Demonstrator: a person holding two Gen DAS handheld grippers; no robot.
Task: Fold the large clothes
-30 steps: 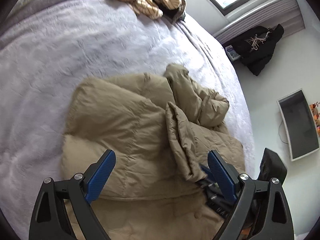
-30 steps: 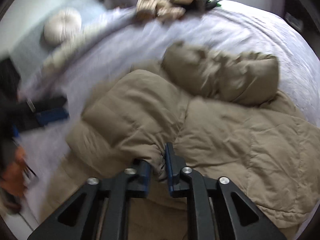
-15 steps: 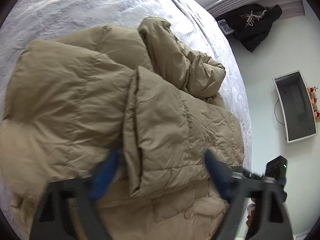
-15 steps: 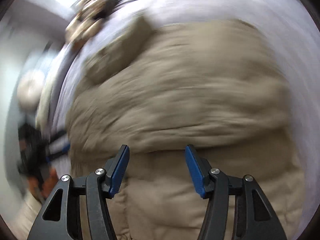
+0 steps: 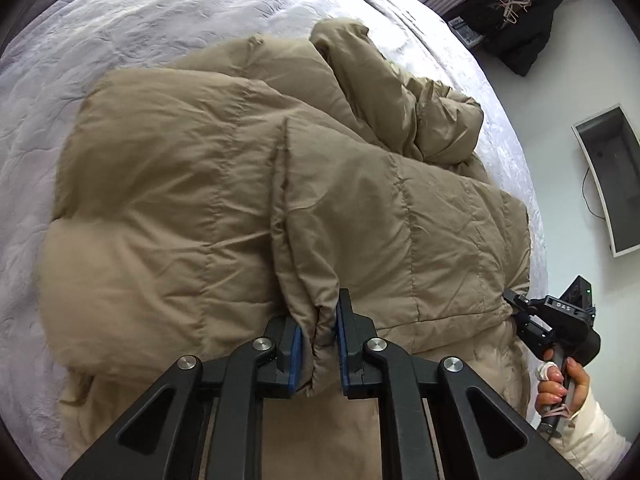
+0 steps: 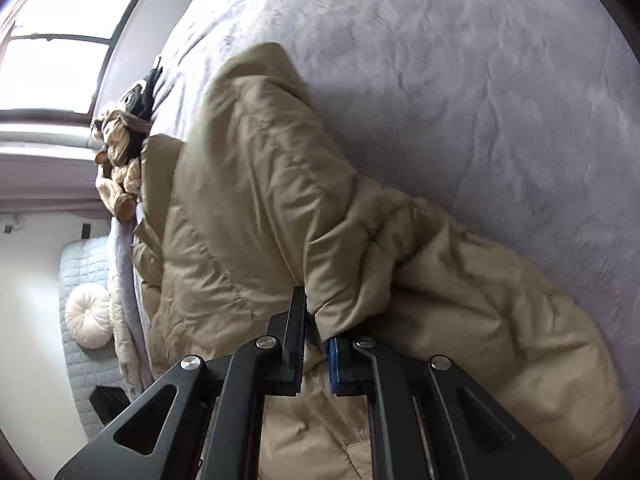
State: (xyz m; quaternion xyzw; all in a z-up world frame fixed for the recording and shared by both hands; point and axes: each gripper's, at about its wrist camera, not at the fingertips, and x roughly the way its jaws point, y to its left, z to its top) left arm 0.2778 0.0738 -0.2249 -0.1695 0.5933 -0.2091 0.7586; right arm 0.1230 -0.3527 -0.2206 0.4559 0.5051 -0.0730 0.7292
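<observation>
A large tan puffer jacket [image 5: 208, 184] lies on a lavender bed [image 5: 120, 20], with its sides folded over the middle. My left gripper [image 5: 319, 334] is shut on the lower corner of the jacket's folded right panel. In the right wrist view the same jacket [image 6: 248, 200] fills the middle, on the bed [image 6: 480, 100]. My right gripper [image 6: 317, 344] is shut on a fold of the jacket's edge. The right gripper also shows in the left wrist view [image 5: 516, 304], at the jacket's right edge, held by a hand.
A pile of striped beige clothes [image 6: 116, 152] lies at the bed's far end below a window [image 6: 64, 40]. A round white cushion [image 6: 86, 314] sits on a quilted seat. Dark clothes [image 5: 516, 20] and a grey monitor [image 5: 612, 176] are by the wall.
Both grippers were open half a second ago; both have closed on the jacket. The right gripper let go of its earlier fold and took a new edge.
</observation>
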